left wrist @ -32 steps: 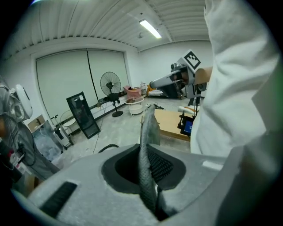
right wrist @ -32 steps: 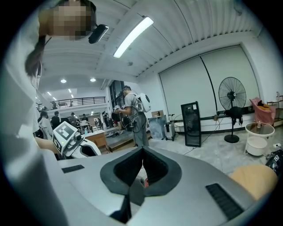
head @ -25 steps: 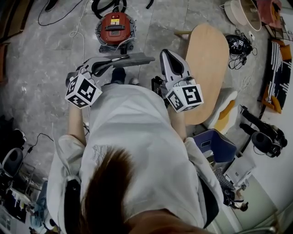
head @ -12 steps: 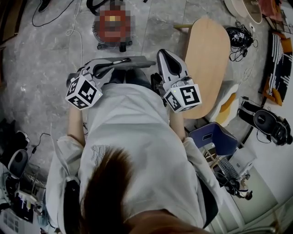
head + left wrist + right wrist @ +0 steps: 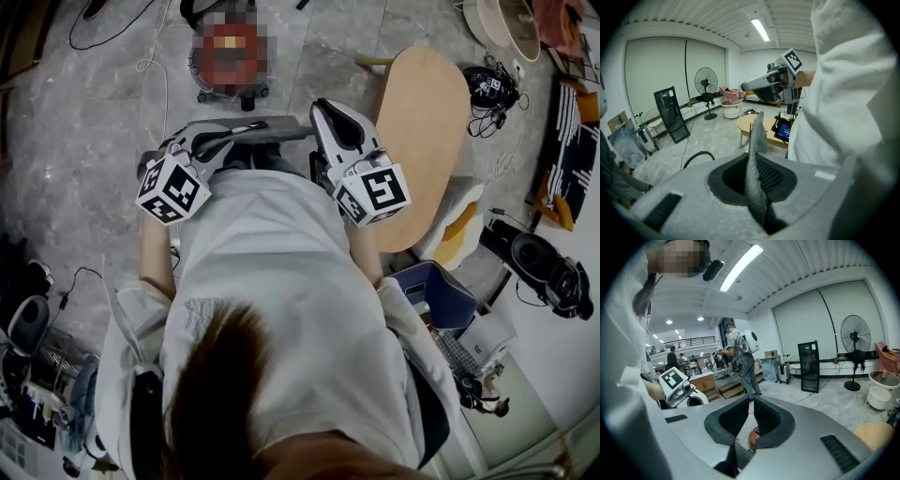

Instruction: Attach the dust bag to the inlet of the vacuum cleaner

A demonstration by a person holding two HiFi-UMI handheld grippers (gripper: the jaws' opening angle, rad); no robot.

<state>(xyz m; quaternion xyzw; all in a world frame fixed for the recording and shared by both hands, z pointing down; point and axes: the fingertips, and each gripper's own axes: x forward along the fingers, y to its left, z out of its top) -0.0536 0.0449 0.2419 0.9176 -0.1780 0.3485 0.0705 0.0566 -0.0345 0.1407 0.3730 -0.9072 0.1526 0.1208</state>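
The red vacuum cleaner stands on the floor ahead of me, partly under a mosaic patch. My left gripper is shut on the grey mesh dust bag, which stretches flat to the right; its fabric stands pinched between the pads. My right gripper sits at the bag's right end. Its jaws are opening, and nothing shows between the pads of that gripper except floor and a bit of the red vacuum far below.
An oval wooden table stands to the right, with a blue box near its base. Cables run over the floor by the vacuum. A standing fan and a black panel are farther off. People stand in the background.
My right gripper has shifted left, closer to the bag's free end. The left gripper and the bag have barely moved.
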